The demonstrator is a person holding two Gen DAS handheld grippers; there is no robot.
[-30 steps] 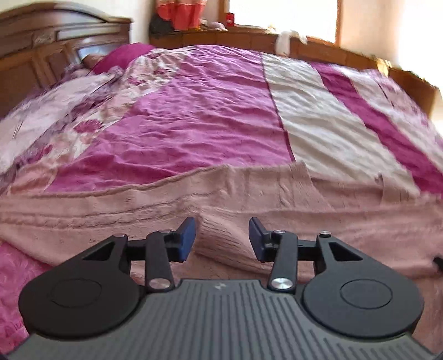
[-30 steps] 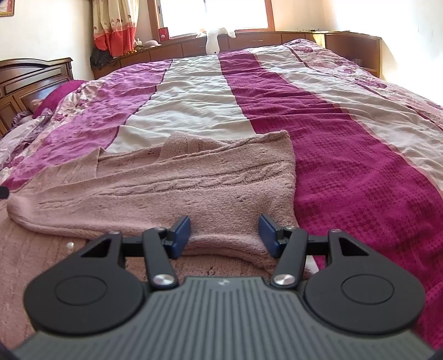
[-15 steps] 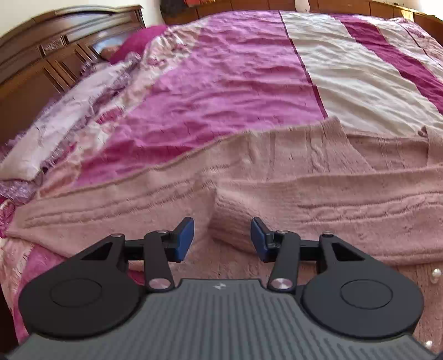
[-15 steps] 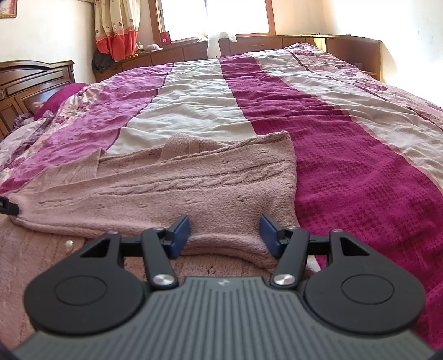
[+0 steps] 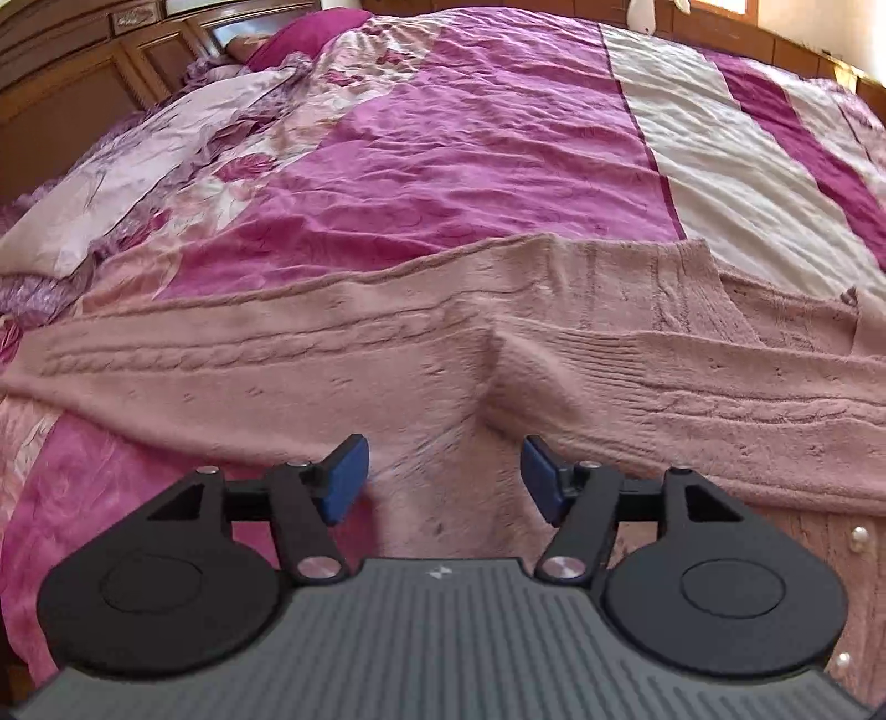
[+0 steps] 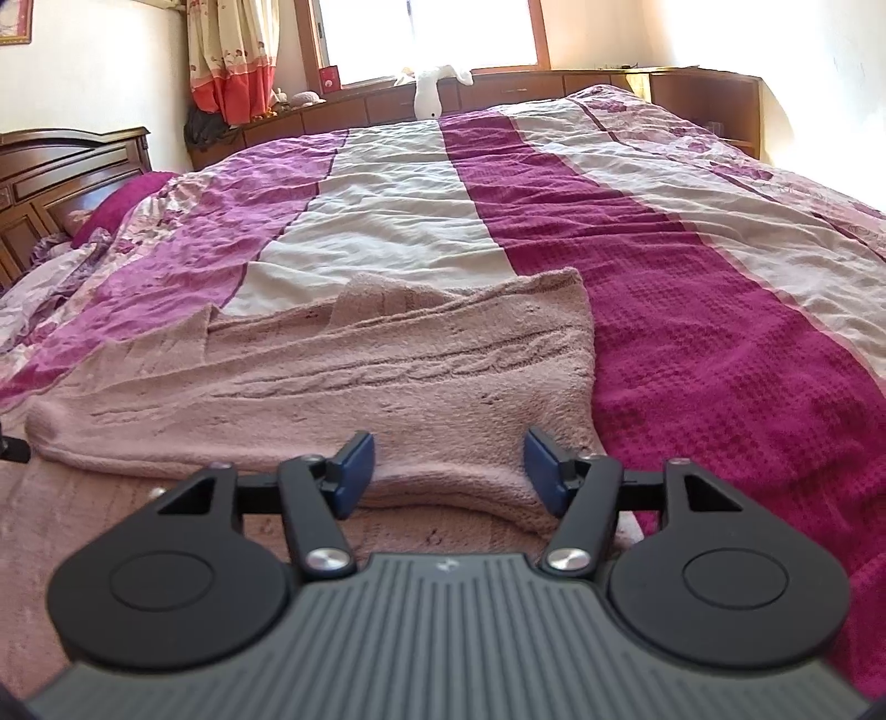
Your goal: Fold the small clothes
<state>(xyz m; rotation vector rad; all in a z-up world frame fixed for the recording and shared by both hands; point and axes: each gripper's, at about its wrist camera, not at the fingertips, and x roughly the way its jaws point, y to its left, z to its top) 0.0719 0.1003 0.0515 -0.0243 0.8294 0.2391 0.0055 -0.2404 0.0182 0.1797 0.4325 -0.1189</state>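
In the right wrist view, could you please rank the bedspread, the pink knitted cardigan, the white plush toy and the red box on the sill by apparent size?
1. bedspread
2. pink knitted cardigan
3. white plush toy
4. red box

The last two are distant, so their true sizes are uncertain.

A: The pink cardigan [image 5: 310,376] runs off the right edge of the left wrist view, and the gripper body hides its near hem

B: Its sleeves?

A: Folded over the body; what lies beneath them is covered. Only a few pearl buttons [image 5: 859,536] show at the near right

B: And the far side?

A: The headboard [image 6: 61,166] is cut by the left edge, and the window [image 6: 421,33] glare washes out whatever lies outside
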